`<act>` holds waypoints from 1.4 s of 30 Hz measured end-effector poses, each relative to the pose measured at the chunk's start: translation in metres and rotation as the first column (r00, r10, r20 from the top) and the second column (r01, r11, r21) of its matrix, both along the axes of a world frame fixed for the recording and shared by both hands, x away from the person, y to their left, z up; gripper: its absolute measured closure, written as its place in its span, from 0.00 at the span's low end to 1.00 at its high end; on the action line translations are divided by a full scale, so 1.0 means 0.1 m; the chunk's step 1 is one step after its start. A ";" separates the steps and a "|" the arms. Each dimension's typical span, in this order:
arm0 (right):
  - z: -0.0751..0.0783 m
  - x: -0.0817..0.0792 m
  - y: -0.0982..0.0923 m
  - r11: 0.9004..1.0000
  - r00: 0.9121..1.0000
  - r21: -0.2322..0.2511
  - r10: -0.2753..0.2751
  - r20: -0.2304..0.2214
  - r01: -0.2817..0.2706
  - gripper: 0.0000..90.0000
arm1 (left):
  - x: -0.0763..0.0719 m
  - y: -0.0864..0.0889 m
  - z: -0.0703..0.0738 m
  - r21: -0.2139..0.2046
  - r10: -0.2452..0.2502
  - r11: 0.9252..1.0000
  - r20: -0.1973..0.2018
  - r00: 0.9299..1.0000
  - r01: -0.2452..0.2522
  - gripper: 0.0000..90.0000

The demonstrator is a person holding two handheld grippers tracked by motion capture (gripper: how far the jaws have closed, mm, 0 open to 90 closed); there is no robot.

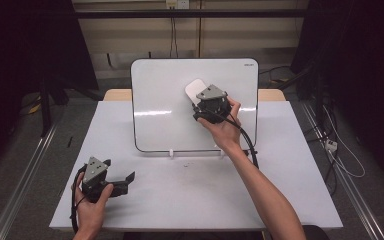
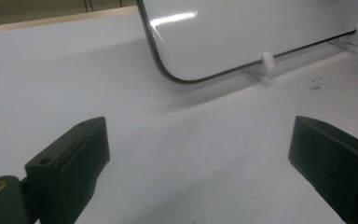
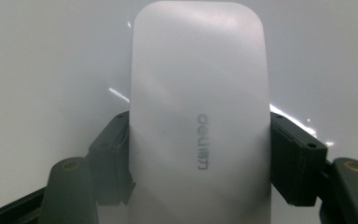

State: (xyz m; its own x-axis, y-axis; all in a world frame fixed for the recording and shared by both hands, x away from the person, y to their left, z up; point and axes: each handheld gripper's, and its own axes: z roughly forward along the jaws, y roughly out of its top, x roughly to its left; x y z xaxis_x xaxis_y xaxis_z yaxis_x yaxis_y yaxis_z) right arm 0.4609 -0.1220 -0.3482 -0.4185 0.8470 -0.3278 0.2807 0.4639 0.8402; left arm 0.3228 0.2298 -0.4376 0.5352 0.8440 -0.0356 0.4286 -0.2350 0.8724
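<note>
The right gripper (image 3: 198, 154) pinches a white eraser (image 3: 198, 107) from both sides, one of its black fingers (image 3: 293, 158) on each side. The eraser lies against the whiteboard (image 1: 160, 95), in the upper middle of the high view. Grey letters on the eraser read "deli". The whiteboard leans up on small white clips (image 2: 266, 63) at the back of the table (image 1: 190, 195), and has a tiny word in its top right corner, too small to read. The left gripper (image 2: 198, 149) rests at the lower left of the high view with its fingers spread wide, holding nothing. A few dark crumbs (image 2: 314, 84) lie near the clips.
</note>
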 end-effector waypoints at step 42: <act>-0.04 -0.40 -0.53 1.000 0.998 0.020 -0.016 0.059 0.014 0.35 | -0.01 0.03 0.00 0.000 0.020 1.000 -0.005 1.000 -0.020 0.06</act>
State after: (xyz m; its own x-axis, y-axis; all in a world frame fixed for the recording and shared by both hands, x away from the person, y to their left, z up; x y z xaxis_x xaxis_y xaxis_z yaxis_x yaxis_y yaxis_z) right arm 0.4211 -0.1754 -0.3525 -0.3859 0.8595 -0.3350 0.2368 0.4433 0.8645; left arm 0.3213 0.2324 -0.4377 0.5179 0.8546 -0.0377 0.4373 -0.2266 0.8703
